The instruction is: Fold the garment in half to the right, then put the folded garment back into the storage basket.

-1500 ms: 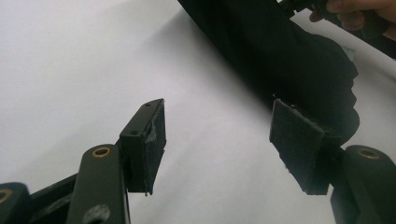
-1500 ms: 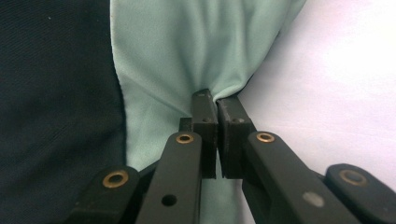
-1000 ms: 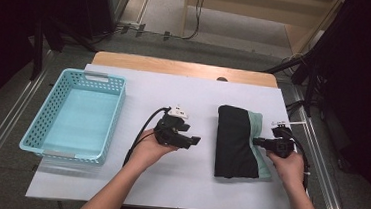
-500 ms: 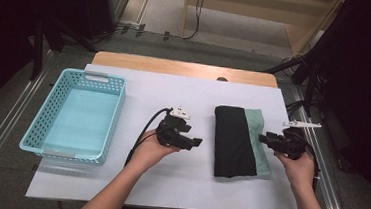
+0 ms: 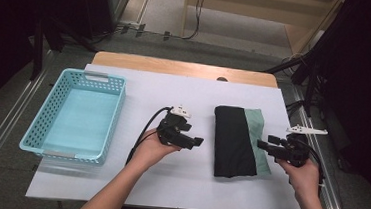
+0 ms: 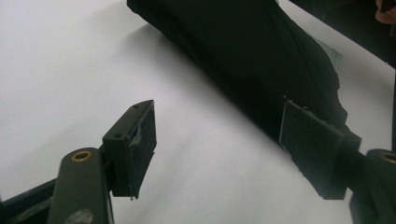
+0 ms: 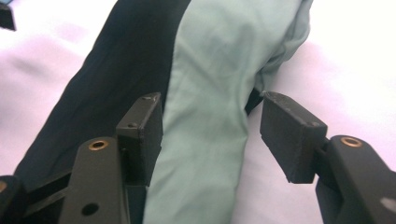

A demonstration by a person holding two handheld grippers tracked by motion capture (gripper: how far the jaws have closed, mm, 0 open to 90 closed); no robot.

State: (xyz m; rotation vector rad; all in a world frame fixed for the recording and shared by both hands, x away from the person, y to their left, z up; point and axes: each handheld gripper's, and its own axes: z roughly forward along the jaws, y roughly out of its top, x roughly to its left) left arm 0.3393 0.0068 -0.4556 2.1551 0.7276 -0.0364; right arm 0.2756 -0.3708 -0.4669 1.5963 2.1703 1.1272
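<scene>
A: From the high view, where does the folded cloth [image 5: 236, 141] lie?
B: Flat on the white tabletop [image 5: 177, 189], between the two grippers. The left gripper [image 5: 190, 141] is near its left edge without touching it; the right gripper [image 5: 265, 147] hangs over its right edge. Its jaws have just been opening.
A: And the basket?
B: The light blue basket [image 5: 109, 123] sits well apart at the left, with nothing in it.
A: The left gripper view?
B: Jaws released, bare tabletop between them. The black side of the cloth [image 6: 252, 60] lies just beyond, behind the right-hand pad [image 6: 310, 140].
A: The right gripper view?
B: Jaws parted above the cloth [image 7: 205, 116], the pale green strip between them, pads off it. The cloth is black on one side, green along the other, softly creased.
</scene>
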